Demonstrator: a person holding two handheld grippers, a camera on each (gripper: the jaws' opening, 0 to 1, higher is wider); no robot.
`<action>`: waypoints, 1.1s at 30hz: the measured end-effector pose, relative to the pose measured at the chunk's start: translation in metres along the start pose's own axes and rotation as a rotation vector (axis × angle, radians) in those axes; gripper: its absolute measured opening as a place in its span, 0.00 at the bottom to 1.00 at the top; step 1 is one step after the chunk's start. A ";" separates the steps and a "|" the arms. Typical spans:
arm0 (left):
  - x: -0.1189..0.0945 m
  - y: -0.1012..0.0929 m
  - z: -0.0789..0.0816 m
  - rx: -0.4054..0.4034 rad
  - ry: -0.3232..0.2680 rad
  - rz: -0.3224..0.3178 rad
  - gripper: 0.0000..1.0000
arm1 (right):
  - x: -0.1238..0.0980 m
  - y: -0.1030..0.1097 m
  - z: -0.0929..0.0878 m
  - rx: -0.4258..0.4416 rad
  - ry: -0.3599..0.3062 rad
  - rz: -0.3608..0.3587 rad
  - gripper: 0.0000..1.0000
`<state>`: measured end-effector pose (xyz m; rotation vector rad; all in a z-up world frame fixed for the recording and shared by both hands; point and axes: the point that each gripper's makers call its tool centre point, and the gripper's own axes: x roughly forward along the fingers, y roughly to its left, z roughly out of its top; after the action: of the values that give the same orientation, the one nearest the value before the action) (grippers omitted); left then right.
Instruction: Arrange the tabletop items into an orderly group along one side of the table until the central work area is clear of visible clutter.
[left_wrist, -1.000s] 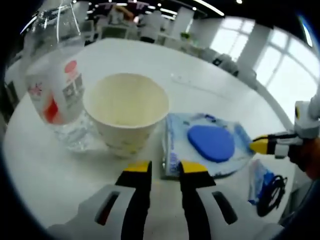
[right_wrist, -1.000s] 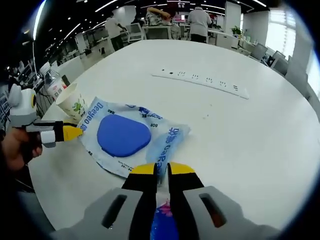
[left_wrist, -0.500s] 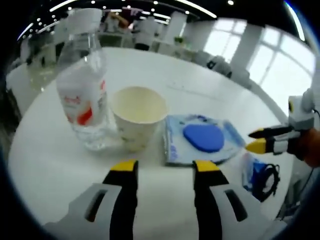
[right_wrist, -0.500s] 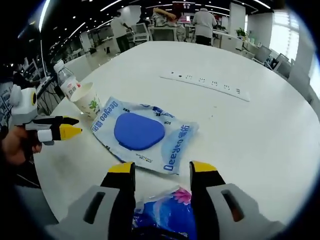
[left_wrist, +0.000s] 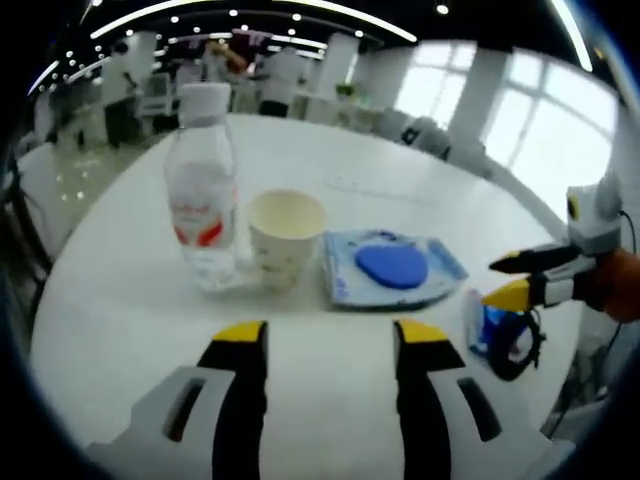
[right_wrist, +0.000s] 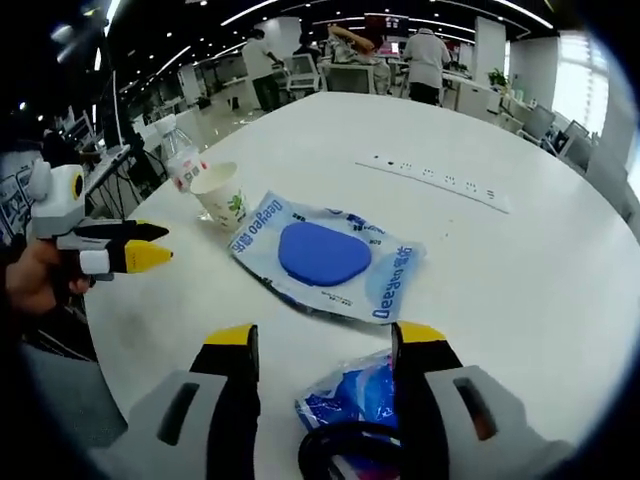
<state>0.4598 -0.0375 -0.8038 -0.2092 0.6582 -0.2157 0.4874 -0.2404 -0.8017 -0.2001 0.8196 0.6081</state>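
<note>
A row of items stands on the round white table (left_wrist: 130, 300): a clear water bottle (left_wrist: 203, 190), a paper cup (left_wrist: 285, 235), a flat wet-wipes pack with a blue lid (left_wrist: 388, 268), and a blue pouch with a black cable (left_wrist: 500, 335). My left gripper (left_wrist: 330, 340) hovers open in front of the cup and pack, touching nothing. My right gripper (right_wrist: 325, 340) is open too, with the blue pouch (right_wrist: 360, 410) lying between its jaws on the table. The wipes pack (right_wrist: 325, 255), cup (right_wrist: 220, 195) and bottle (right_wrist: 180, 155) lie beyond it. Each gripper appears in the other's view, right gripper (left_wrist: 505, 280) and left gripper (right_wrist: 160, 245).
A white power strip (right_wrist: 435, 180) lies across the far middle of the table. The table's edge (right_wrist: 110, 330) runs close by the left gripper. Office desks, chairs and people stand far behind.
Both grippers were nearly shut at the wipes pack's edges; now both are open and drawn back from it. The pack lies flat in the row.
</note>
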 end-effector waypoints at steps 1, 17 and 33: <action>-0.003 0.001 0.001 0.004 -0.003 0.002 0.48 | -0.002 0.001 0.001 -0.002 -0.001 0.000 0.52; -0.043 0.019 0.009 -0.013 -0.044 0.020 0.47 | -0.024 0.009 0.002 -0.015 -0.034 0.019 0.49; -0.091 0.007 -0.011 0.028 -0.043 0.022 0.47 | -0.066 0.006 -0.012 0.001 -0.076 0.007 0.48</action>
<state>0.3836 -0.0079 -0.7610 -0.1793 0.6144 -0.1991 0.4421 -0.2679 -0.7608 -0.1726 0.7479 0.6185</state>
